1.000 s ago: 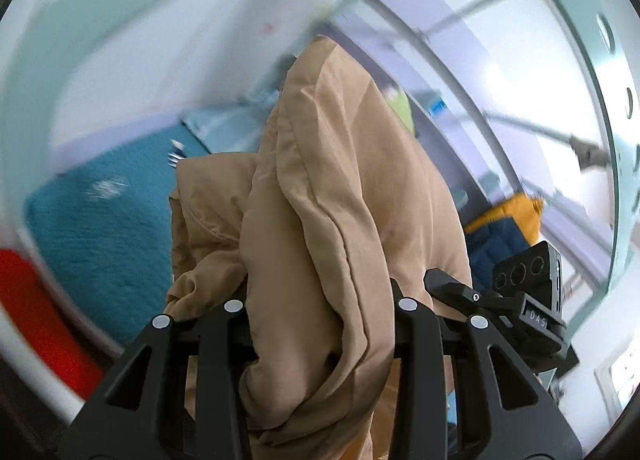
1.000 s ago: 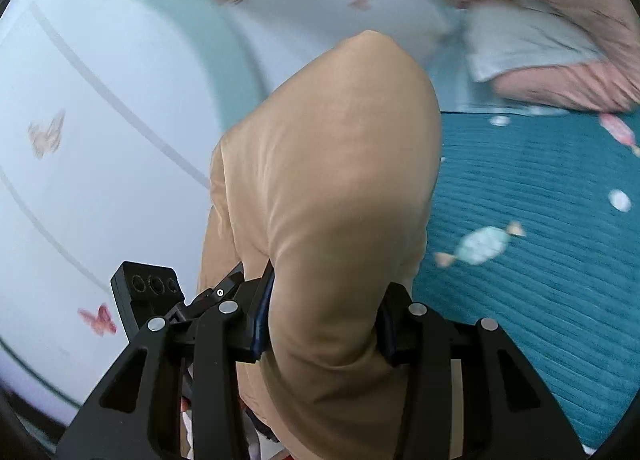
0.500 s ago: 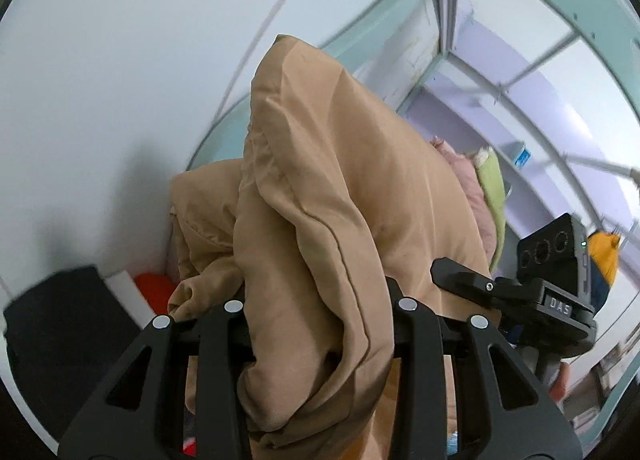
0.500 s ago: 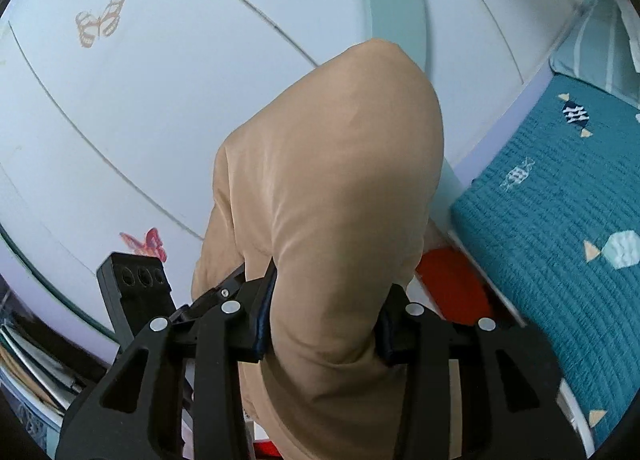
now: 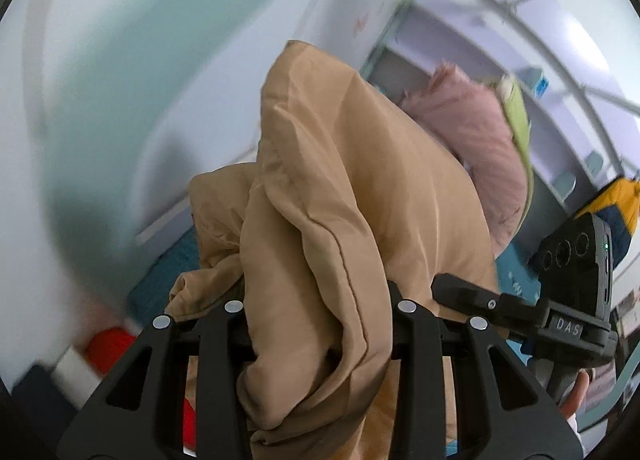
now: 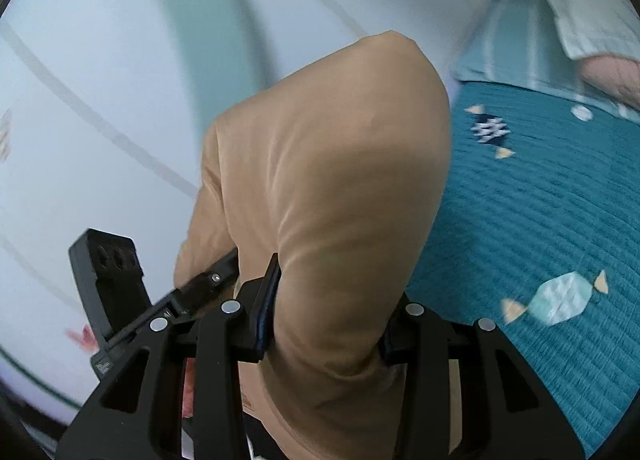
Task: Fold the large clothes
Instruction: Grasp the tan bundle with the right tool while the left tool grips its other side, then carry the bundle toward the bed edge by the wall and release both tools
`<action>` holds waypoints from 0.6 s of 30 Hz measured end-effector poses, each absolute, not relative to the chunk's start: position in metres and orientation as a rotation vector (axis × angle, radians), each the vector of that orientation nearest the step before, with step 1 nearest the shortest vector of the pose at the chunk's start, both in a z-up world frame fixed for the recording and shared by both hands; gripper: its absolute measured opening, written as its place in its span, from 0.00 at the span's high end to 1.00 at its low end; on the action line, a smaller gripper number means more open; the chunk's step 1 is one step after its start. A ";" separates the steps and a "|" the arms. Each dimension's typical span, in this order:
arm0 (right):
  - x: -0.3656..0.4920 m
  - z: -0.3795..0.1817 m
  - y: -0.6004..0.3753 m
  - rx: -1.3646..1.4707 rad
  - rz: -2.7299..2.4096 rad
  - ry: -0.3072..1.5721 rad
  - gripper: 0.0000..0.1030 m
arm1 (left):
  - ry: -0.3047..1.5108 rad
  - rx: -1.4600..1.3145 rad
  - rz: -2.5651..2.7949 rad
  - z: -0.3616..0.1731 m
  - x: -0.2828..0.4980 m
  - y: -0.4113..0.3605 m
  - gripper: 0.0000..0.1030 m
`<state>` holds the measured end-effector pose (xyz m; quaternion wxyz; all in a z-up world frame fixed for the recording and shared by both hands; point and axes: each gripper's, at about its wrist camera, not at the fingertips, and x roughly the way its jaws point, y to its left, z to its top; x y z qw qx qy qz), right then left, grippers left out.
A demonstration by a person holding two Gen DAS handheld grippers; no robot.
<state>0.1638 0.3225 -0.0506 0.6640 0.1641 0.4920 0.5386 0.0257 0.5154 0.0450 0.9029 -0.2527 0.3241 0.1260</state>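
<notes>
A tan garment (image 5: 360,196) is bunched into a thick wad and held up off the bed. My left gripper (image 5: 320,324) is shut on one bundle of it, the cloth bulging over and hiding the fingertips. In the right wrist view the same tan garment (image 6: 332,188) rises as a smooth hump between the fingers, and my right gripper (image 6: 326,316) is shut on it. The other gripper's black body (image 5: 576,284) shows at the right of the left wrist view, close by; it appears again at the lower left (image 6: 108,276) in the right wrist view.
A teal quilted bedspread (image 6: 540,220) with candy patches lies to the right and below. A pink fluffy blanket (image 5: 476,148) and a green item (image 5: 516,112) are piled at the far end. A pale wall (image 6: 100,80) with butterfly stickers is close on the left. Something red (image 5: 108,344) lies low left.
Both grippers have swung with the garment still held: the wall fills less of each view and the teal bed and pink blanket have come back into sight. The grips look unchanged.
</notes>
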 end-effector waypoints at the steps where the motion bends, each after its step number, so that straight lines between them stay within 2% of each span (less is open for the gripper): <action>1: 0.178 -0.065 0.320 0.402 1.180 1.119 0.64 | 0.697 -0.515 0.239 0.033 0.052 0.520 0.66; 6: 0.238 -0.135 0.309 0.480 0.979 1.186 0.64 | 0.846 -0.567 0.172 -0.043 0.164 0.536 0.66; 11: 0.281 -0.208 0.294 0.425 0.775 1.299 0.63 | 0.995 -0.517 0.157 -0.126 0.224 0.532 0.65; 13: 0.286 -0.232 0.283 0.443 0.729 1.326 0.60 | 0.990 -0.507 0.129 -0.143 0.232 0.527 0.60; 15: 0.287 -0.239 0.280 0.422 0.675 1.349 0.48 | 1.011 -0.420 0.174 -0.160 0.239 0.522 0.37; 18: 0.282 -0.229 0.287 0.300 0.662 1.319 0.44 | 1.016 -0.361 0.188 -0.165 0.228 0.519 0.32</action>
